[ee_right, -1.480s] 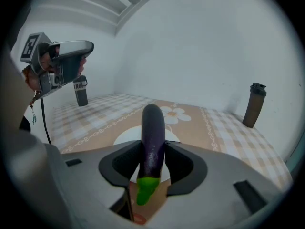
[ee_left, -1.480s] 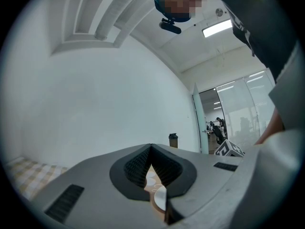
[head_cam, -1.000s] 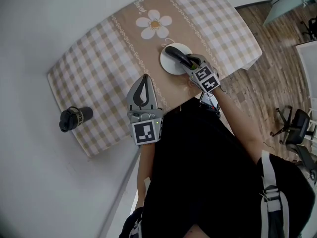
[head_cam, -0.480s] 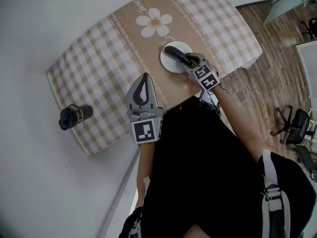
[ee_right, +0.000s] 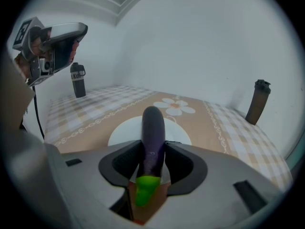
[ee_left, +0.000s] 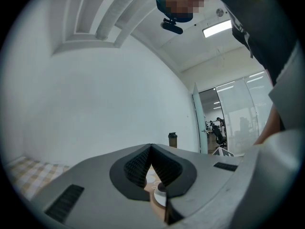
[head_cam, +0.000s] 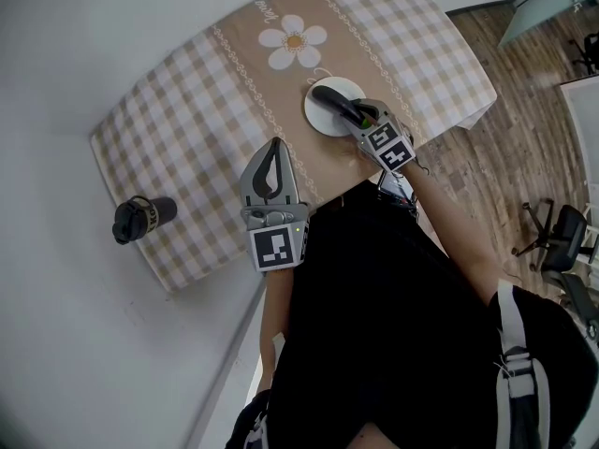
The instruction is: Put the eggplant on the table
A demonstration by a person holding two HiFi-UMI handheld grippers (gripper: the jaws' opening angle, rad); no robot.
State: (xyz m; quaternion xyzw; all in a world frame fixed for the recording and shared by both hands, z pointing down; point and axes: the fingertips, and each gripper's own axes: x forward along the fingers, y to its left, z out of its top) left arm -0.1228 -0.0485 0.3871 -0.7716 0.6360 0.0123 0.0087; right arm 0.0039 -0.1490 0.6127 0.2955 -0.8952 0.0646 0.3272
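Observation:
A dark purple eggplant (ee_right: 152,128) with a green stem (ee_right: 144,190) lies lengthwise between the jaws of my right gripper (ee_right: 153,147), which is shut on it. Its tip reaches over a white plate (ee_right: 121,132); I cannot tell if it touches the plate. In the head view the eggplant (head_cam: 332,101) is over the plate (head_cam: 323,124) near the table's front edge, with the right gripper (head_cam: 356,117) at its near end. My left gripper (head_cam: 272,146) hovers over the tablecloth to the plate's left, jaws shut and empty; they meet at a point in the left gripper view (ee_left: 151,148).
The table (head_cam: 187,110) carries a beige checked cloth with a daisy print (head_cam: 292,43) beyond the plate. A black bottle (head_cam: 140,221) stands at its left corner, a brown bottle (ee_right: 258,107) at the far right corner. Office chairs (head_cam: 562,241) stand on the wooden floor to the right.

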